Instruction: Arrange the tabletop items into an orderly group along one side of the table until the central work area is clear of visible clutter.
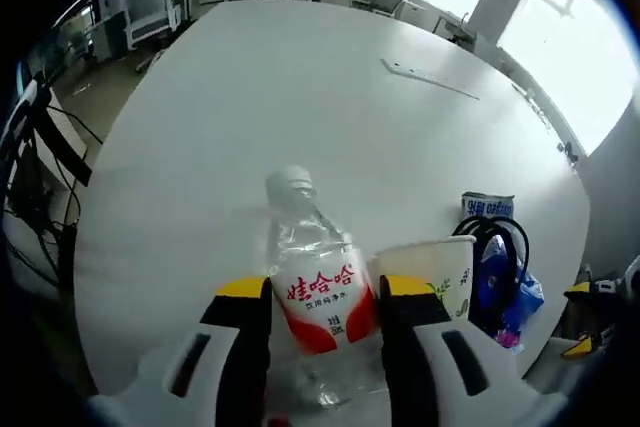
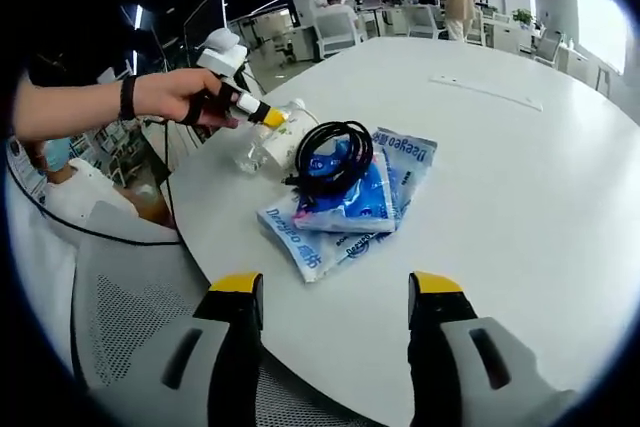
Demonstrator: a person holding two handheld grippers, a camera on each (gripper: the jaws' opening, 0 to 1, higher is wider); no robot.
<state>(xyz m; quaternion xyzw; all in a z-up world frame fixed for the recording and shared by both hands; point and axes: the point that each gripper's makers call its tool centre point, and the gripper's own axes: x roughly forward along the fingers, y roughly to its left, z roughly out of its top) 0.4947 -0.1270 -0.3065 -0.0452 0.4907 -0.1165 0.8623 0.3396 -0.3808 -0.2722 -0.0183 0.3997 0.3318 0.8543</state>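
Note:
A clear water bottle (image 1: 318, 292) with a red and white label sits between the jaws of my left gripper (image 1: 325, 287), which is shut on its sides. A white paper cup (image 1: 432, 272) stands just right of it. Beyond the cup a black cable coil (image 1: 497, 237) rests on blue snack packets (image 1: 505, 287). In the right gripper view, a hand holds the left gripper (image 2: 262, 117) over the bottle (image 2: 250, 155) and cup (image 2: 288, 137), next to the cable (image 2: 335, 157) and packets (image 2: 350, 202). My right gripper (image 2: 335, 287) stands open over the table edge, holding nothing.
A long flat white strip (image 1: 430, 77) lies far across the round white table (image 1: 250, 97). A grey mesh chair (image 2: 140, 327) sits below the table edge by the right gripper. Office desks, chairs and people stand in the background.

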